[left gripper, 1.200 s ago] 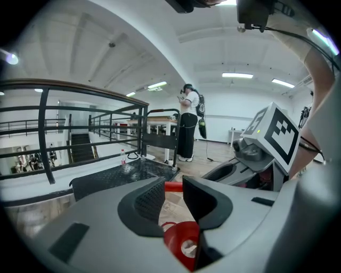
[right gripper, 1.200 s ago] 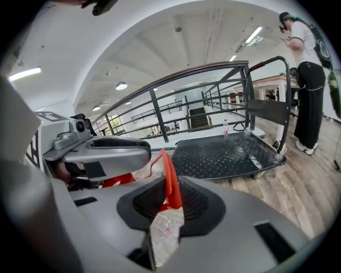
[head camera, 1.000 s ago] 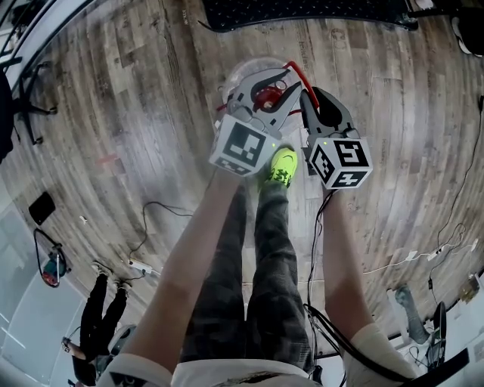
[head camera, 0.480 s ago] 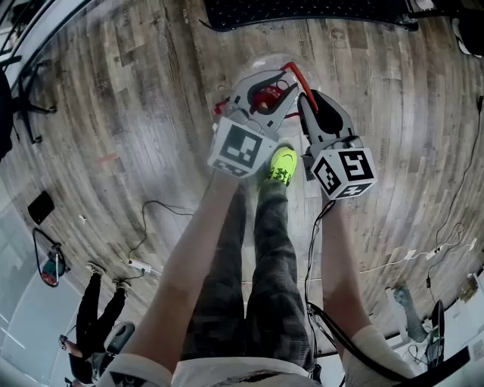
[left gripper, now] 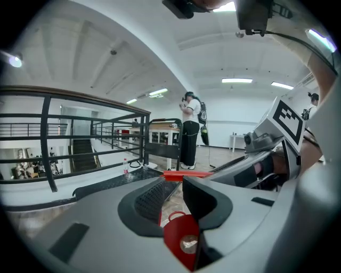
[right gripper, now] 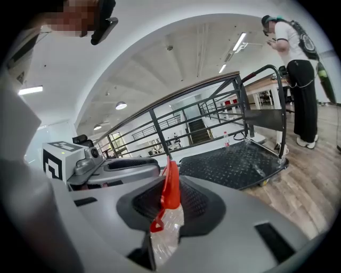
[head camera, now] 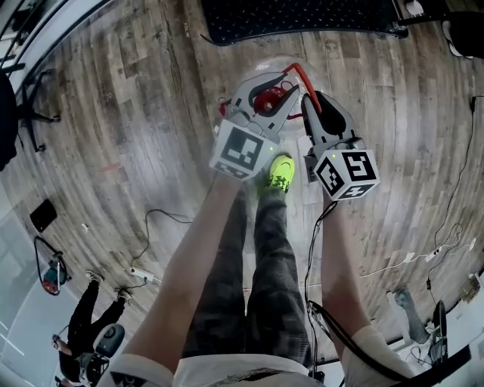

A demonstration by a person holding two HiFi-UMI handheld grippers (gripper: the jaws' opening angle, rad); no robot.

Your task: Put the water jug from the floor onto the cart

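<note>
The water jug (head camera: 266,75) is clear, with a red cap (left gripper: 181,242) and a red carrying handle (head camera: 301,75). It hangs between my two grippers, just short of the cart's black chequer-plate deck (head camera: 302,17). My left gripper (head camera: 274,98) is shut on the jug at its cap, which sits between the jaws in the left gripper view. My right gripper (head camera: 306,100) is shut on the red handle (right gripper: 171,186), with clear plastic caught under it. The cart deck (right gripper: 234,162) and its push bar (right gripper: 266,69) lie ahead and to the right.
My green shoe (head camera: 281,172) stands directly under the grippers. Cables (head camera: 151,219) run over the wooden floor at the left. A small bottle (right gripper: 227,139) stands on the cart. A person (left gripper: 189,133) stands beyond the cart, and a black railing (left gripper: 48,138) runs along the left.
Both grippers have risen with the jug and now sit slightly nearer the cart's deck in the head view. Their hold on the jug is unchanged.
</note>
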